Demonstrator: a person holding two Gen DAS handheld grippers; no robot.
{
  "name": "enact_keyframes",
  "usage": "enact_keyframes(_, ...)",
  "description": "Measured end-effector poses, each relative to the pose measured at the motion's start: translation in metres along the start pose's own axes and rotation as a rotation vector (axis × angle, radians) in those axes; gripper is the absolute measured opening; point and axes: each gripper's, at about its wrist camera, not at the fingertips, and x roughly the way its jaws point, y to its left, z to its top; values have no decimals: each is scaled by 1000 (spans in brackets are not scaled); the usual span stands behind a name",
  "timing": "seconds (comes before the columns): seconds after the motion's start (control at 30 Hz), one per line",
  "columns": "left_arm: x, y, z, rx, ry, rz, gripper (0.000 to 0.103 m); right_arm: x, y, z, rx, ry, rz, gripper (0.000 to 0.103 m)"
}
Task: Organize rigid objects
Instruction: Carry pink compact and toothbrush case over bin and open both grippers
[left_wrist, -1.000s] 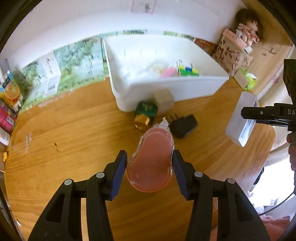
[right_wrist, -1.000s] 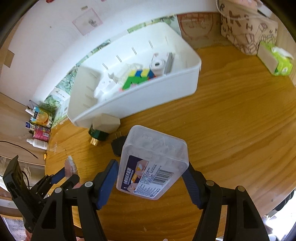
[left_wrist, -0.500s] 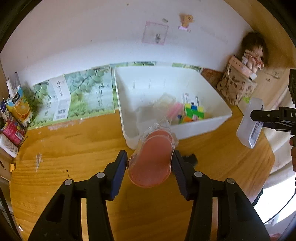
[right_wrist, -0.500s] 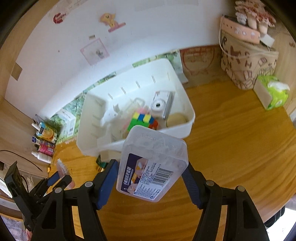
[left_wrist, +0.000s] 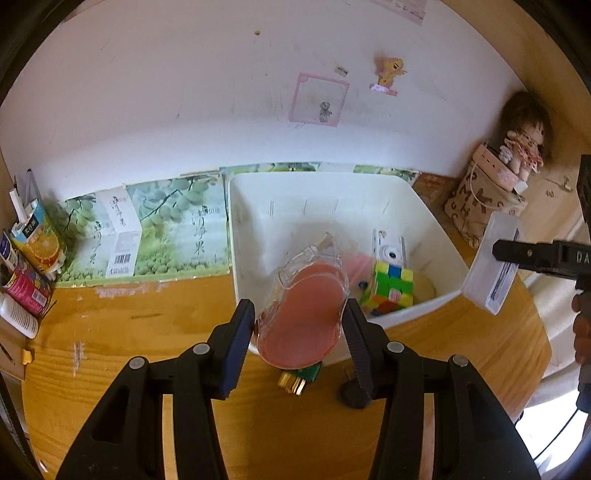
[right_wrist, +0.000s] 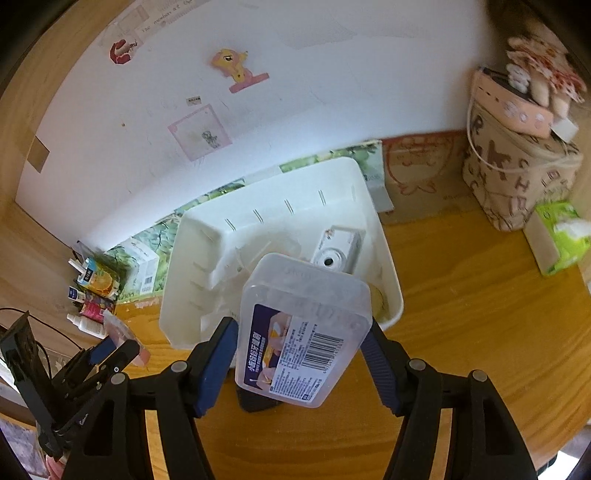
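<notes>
The left gripper (left_wrist: 300, 325) clenched a pink bottle (left_wrist: 301, 325) and the right gripper (right_wrist: 301, 350) a clear box (right_wrist: 301, 332), both above the bin (left_wrist: 413, 314).

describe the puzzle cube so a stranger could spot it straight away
Find the big white bin on the wooden table against the wall. Inside, near its front wall, the puzzle cube sits just in front of a small white camera. It is the only thing there chequered in bright colours.

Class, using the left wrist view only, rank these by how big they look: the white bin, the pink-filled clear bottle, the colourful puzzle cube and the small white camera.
1. white bin
2. pink-filled clear bottle, though it is nearest the lens, held in the left gripper, so it looks enlarged
3. colourful puzzle cube
4. small white camera, partly hidden behind the cube
</notes>
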Motion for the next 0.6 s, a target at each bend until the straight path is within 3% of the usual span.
enact_keyframes(0.6, 61, -16, 52, -42, 79, 45, 53, 58, 4, 34, -116, 25, 32, 64)
